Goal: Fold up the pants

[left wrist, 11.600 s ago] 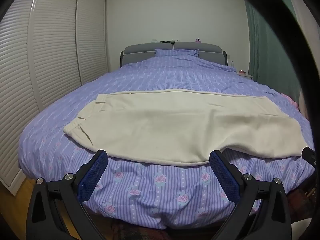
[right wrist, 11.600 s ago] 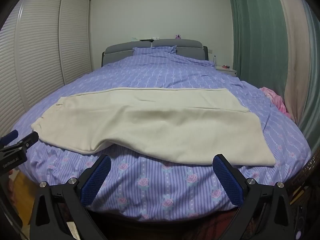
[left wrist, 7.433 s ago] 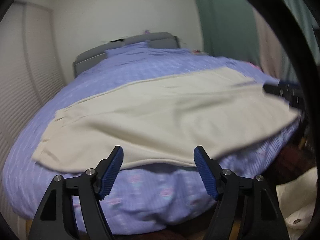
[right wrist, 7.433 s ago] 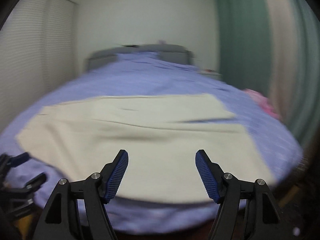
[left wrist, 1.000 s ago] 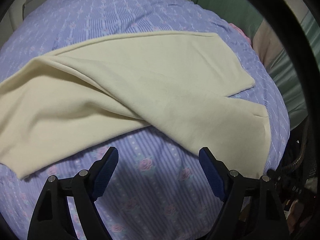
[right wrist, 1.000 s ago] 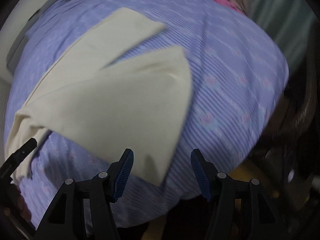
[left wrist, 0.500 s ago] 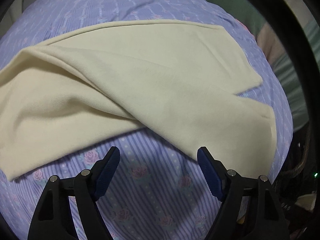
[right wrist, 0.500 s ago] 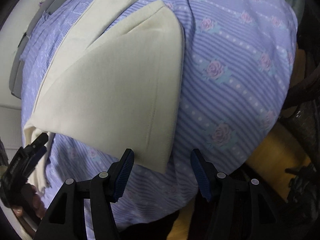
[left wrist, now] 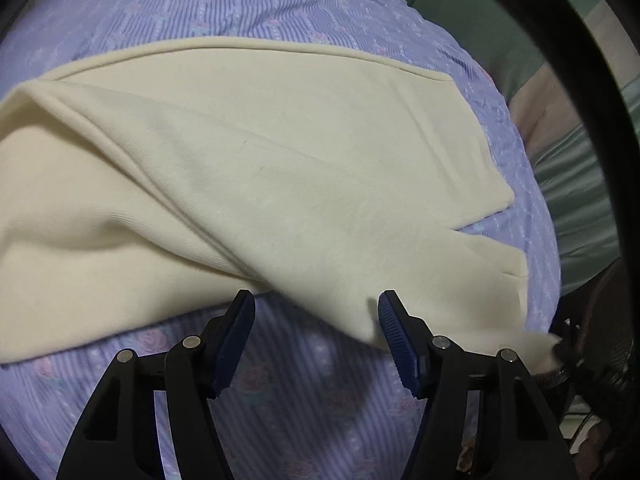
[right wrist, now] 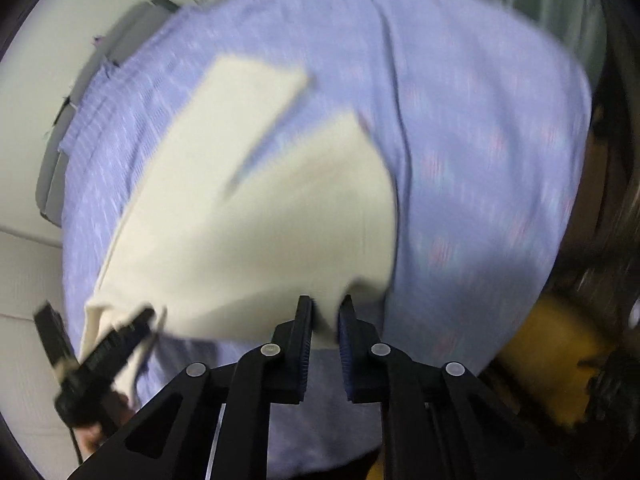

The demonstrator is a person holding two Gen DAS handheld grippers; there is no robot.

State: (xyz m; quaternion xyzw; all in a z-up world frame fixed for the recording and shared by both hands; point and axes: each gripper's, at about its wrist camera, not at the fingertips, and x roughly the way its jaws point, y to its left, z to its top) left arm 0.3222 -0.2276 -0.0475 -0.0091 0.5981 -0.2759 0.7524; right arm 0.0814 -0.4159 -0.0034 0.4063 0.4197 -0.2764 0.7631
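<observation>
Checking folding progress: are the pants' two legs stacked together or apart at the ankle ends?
Apart. The pants lie on the bed with striped cover showing in a wedge between the two leg ends.

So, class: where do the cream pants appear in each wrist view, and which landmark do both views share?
Left wrist view: cream pants fill the middle, leg ends at right, edge between the closing left gripper.
Right wrist view: blurred, centre-left, hem corner pinched in the right gripper.
Shared landmark: the purple striped bedspread.
</observation>
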